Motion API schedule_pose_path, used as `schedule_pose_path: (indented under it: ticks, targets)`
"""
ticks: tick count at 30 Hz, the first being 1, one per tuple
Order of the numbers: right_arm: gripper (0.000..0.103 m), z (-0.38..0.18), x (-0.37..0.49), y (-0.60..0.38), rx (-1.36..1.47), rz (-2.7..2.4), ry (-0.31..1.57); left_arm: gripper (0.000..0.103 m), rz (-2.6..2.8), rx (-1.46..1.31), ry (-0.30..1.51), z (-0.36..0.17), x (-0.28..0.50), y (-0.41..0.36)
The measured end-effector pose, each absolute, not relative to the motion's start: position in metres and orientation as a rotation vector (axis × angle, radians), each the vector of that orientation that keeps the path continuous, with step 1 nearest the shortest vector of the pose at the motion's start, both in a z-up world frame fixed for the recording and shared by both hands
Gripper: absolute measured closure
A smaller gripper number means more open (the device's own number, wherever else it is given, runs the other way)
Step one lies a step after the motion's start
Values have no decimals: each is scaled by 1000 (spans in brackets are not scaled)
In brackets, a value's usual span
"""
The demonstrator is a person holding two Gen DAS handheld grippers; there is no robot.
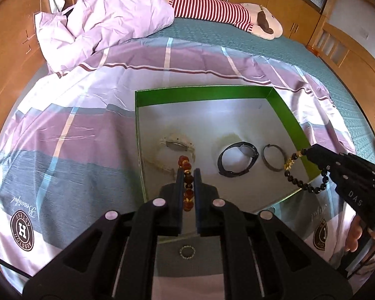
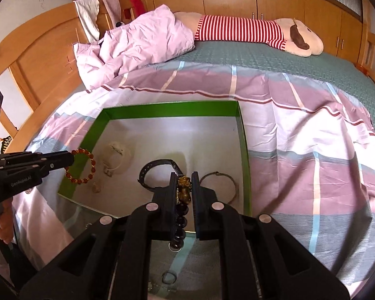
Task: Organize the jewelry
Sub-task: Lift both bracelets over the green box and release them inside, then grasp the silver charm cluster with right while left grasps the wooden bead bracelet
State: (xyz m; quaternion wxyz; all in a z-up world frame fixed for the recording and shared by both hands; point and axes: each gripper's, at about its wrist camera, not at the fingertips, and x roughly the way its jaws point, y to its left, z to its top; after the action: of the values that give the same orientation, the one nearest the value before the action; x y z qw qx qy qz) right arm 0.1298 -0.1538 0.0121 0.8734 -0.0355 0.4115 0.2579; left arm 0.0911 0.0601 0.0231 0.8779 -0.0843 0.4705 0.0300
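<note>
Jaws on both sides are clamped: left gripper pinches an amber bead bracelet, right gripper pinches a black bead bracelet by its gold charm. Both bracelets dangle off the jaws, neither resting on anything. Target looks like the green box lying open on the bed; inside already sit a pale watch at 9 o'clock, a black watch centre, a thin metal bangle at 3 o'clock. Step in hand, my read: carrying two bracelets in for drop-off. Left gripper comes in low from 6 o'clock over the near wall, its bracelet hanging right at the box's left edge near the pale watch. Right gripper hovers over the near-right part of the box, between black watch and bangle; from the left camera it enters at 3 o'clock, tilted down toward the box. Next move probably: lower each over bare floor of the box, part the jaws, avoid dropping beads onto the watches or bangle. Free floor at 12 o'clock is the roomier spot. Small ring still lies outside the box on a glassy sheet at 6 o'clock, likely a later pick.
</note>
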Motion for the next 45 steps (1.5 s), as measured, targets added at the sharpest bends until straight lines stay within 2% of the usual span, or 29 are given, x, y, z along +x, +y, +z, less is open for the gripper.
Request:
schedule_pose_path:
  ticks: [2, 4, 5, 6, 11, 16, 21, 29, 31, 32, 35, 37, 38, 45]
  targets:
    - [91, 9, 131, -153, -73, 539, 856, 95, 57, -179, 985, 21, 92, 60]
    - [85, 10, 131, -153, -79, 537, 848, 90, 41, -182, 983, 20, 91, 59]
    - [71, 11, 130, -154, -77, 530, 841, 87, 38, -184, 982, 21, 90, 58]
    - [59, 13, 129, -157, -69, 523, 834, 80, 29, -188, 982, 22, 88, 57]
    - [58, 31, 109, -171, -32, 556, 810, 78, -24, -192, 997, 30, 70, 49]
    - [58, 11, 80, -176, -47, 619, 925, 78, -116, -169, 1037, 27, 47, 25]
    - [58, -34, 57, -154, -155, 696, 1062, 78, -150, -130, 1128, -6, 44, 0]
    - [58, -54, 30, -119, -287, 812, 1105, 78, -134, -120, 1224, -54, 57, -8]
    - [66, -64, 29, -114, -314, 800, 1125, 78, -129, -121, 1236, -60, 58, -10]
    - [85, -67, 28, -115, -330, 795, 1132, 78, -127, -121, 1241, -62, 59, -10]
    - [100, -69, 32, -118, -315, 784, 1147, 78, -115, -119, 1249, -69, 61, -12]
    - [101, -66, 34, -122, -307, 772, 1140, 84, -99, -103, 1259, -74, 62, -14]
    - [101, -65, 36, -124, -298, 765, 1136, 91, -88, -90, 1263, -76, 61, -14]
    - [101, -56, 51, -145, -221, 693, 1112, 91, -78, -99, 1254, -58, 45, 1]
